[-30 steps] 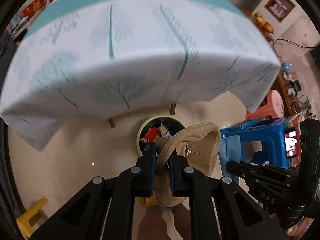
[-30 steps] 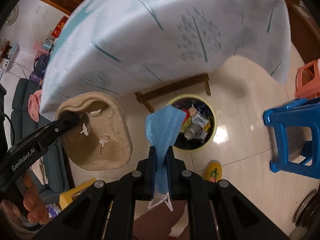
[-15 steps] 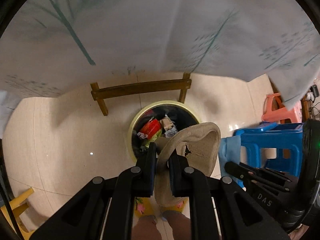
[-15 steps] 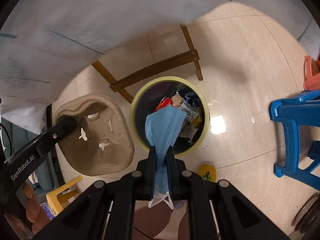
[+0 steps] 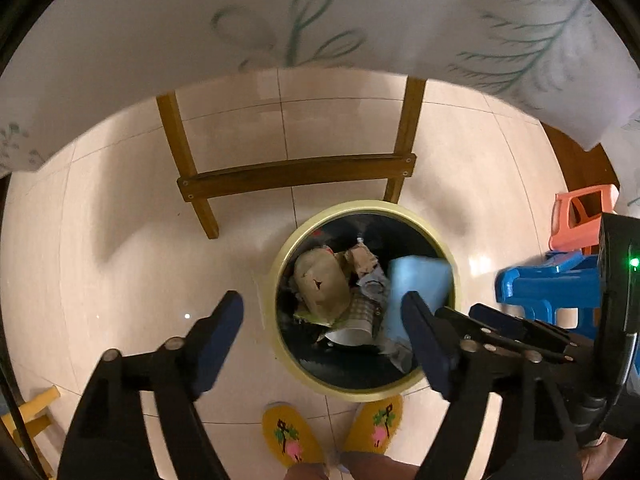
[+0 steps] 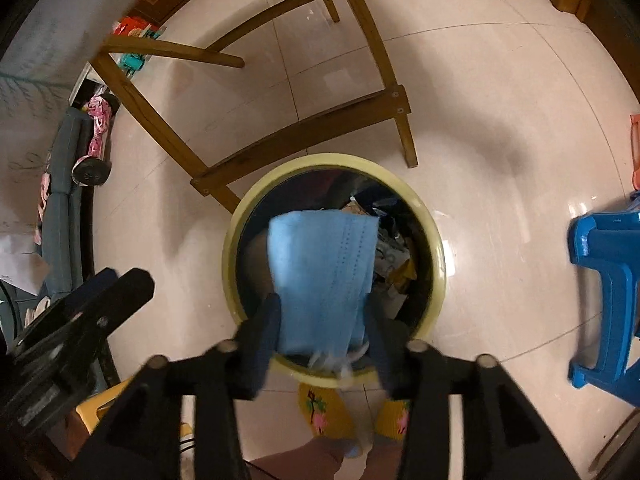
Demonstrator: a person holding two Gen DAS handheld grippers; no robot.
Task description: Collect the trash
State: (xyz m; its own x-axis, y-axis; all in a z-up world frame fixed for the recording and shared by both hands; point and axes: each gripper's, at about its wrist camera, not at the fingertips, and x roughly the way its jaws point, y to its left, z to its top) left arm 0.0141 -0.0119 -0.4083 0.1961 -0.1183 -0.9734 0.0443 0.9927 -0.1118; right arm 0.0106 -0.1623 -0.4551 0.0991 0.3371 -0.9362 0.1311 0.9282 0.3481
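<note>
Left wrist view: left gripper [image 5: 320, 312] pointing down at yellow-rimmed bin [image 5: 280, 264] on tiled floor [image 5: 120, 240], jaws spread wide and opening, nothing between the pads. Tan pulp tray [image 5: 322, 282] lying inside the bin on top of other rubbish, apart from both fingers. Blue face mask [image 5: 418, 284] over the bin's right side, blurred. Right gripper's black body [image 5: 520, 328] at the right edge. Wooden table legs with crossbar [image 5: 296, 174] just behind the bin, white tablecloth [image 5: 280, 20] hanging across the top. Blue stool [image 5: 548, 288] and orange stool [image 5: 576, 220] at right, yellow slippers [image 5: 292, 436] below the bin.

Right wrist view: right gripper [image 6: 322, 312] above the same bin [image 6: 236, 236], jaws opening, released. Face mask [image 6: 324, 276] between the fingers, blurred, over the bin mouth; pads not pressing on it, contact with the inner faces not clear. Ear loops [image 6: 340, 360] trailing at the mask's lower end. Left gripper's tip [image 6: 128, 284] at left, beside the bin. Table crossbar [image 6: 304, 128] touching or just behind the bin rim, cannot tell which. Blue stool [image 6: 608, 292] at right, well apart.
</note>
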